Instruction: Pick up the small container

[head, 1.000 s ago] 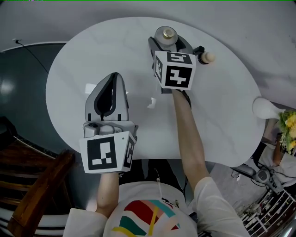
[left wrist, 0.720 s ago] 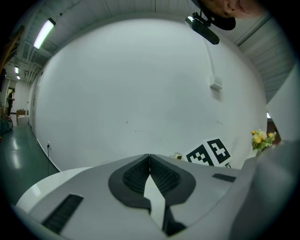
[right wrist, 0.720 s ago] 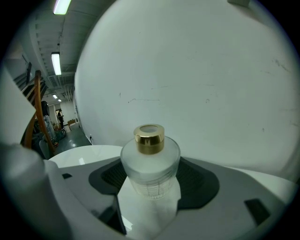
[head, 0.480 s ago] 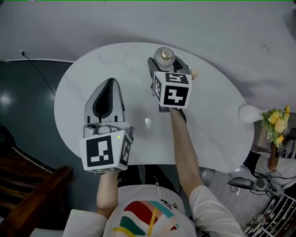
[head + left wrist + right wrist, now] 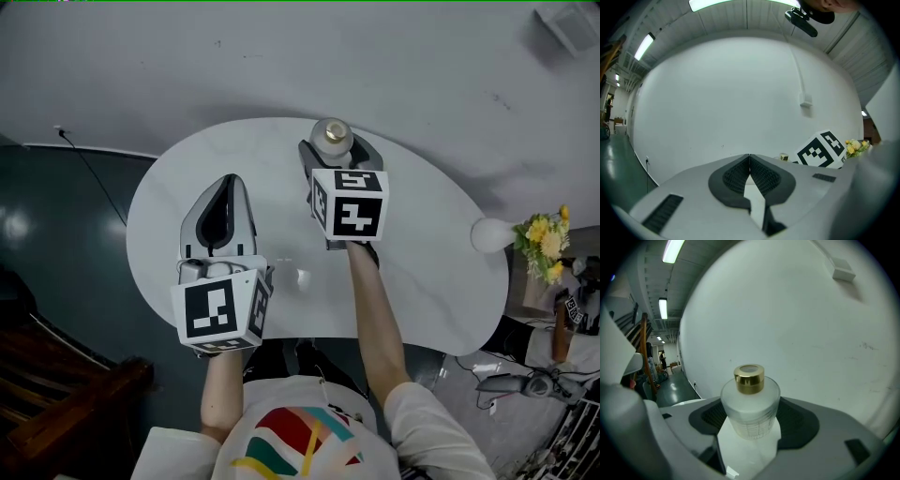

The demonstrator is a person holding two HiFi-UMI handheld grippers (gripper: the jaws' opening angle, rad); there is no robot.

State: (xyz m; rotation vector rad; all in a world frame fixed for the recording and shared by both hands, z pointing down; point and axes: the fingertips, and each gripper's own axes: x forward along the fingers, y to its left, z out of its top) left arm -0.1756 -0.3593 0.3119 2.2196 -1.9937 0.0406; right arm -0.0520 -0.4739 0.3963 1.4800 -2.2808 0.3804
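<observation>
Seen from overhead, the left hand-held gripper [image 5: 228, 184] hangs over the left half of the white rounded counter [image 5: 431, 272], its jaws pressed together with nothing between them — the left gripper view [image 5: 749, 164] shows the ribbed pads meeting at a single seam. A small white scrap [image 5: 303, 277] lies on the counter between the two forearms.

To the right, the right hand-held gripper [image 5: 335, 150] is clamped on the small frosted-glass container with a gold cap [image 5: 333, 134]. It stands upright at the counter's far edge, close to the grey wall. In the right gripper view the dark pads of that hand-held gripper [image 5: 750, 420] press on both sides of the container [image 5: 750, 399], near its base. Whether its base is off the counter cannot be told.

Against the view a second ago, the counter fills less of the head view and sits lower in it, while both hand-held grippers keep much the same pose — left shut and empty, right on the container. At the far right, the bunch of yellow flowers [image 5: 544, 242] has come further into view.
</observation>
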